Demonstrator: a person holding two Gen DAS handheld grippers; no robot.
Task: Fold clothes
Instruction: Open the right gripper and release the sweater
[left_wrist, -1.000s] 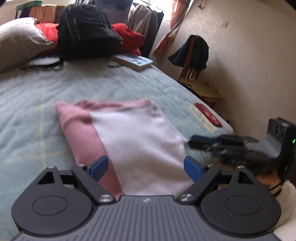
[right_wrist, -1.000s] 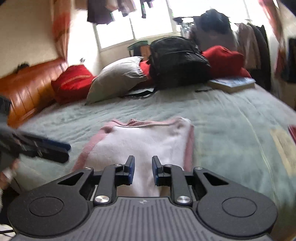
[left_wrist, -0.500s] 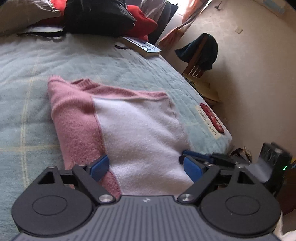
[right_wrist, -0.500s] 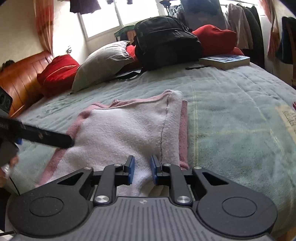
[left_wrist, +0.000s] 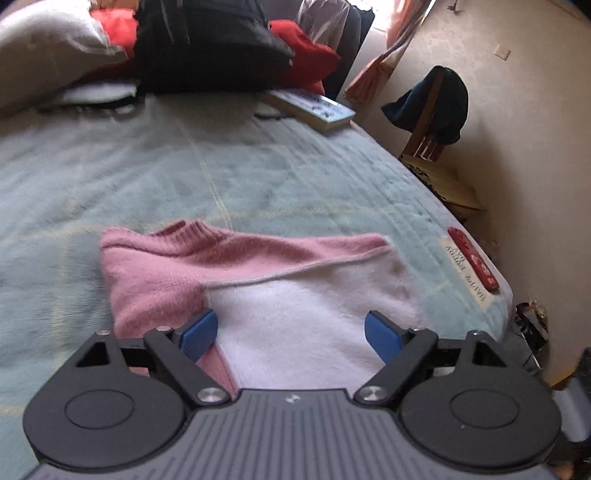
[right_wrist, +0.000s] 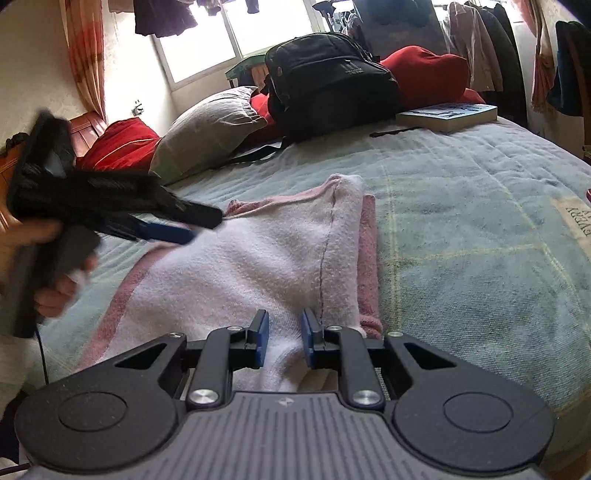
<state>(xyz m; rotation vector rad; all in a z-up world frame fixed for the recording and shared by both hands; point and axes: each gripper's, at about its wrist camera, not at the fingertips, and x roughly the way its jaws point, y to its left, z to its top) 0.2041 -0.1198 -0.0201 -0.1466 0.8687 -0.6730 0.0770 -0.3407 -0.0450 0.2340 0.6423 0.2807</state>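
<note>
Fabric of the pink-and-white sweater (right_wrist: 258, 258) is pinched between the narrowly set jaws of the right claw (right_wrist: 283, 341) at the garment's near edge. The left claw (left_wrist: 291, 334) is held wide open over the sweater, gripping nothing. The sweater is spread, partly folded, on the bed (left_wrist: 258, 177), with a backpack (right_wrist: 328, 85) and a book (right_wrist: 448, 115) beyond.
</note>
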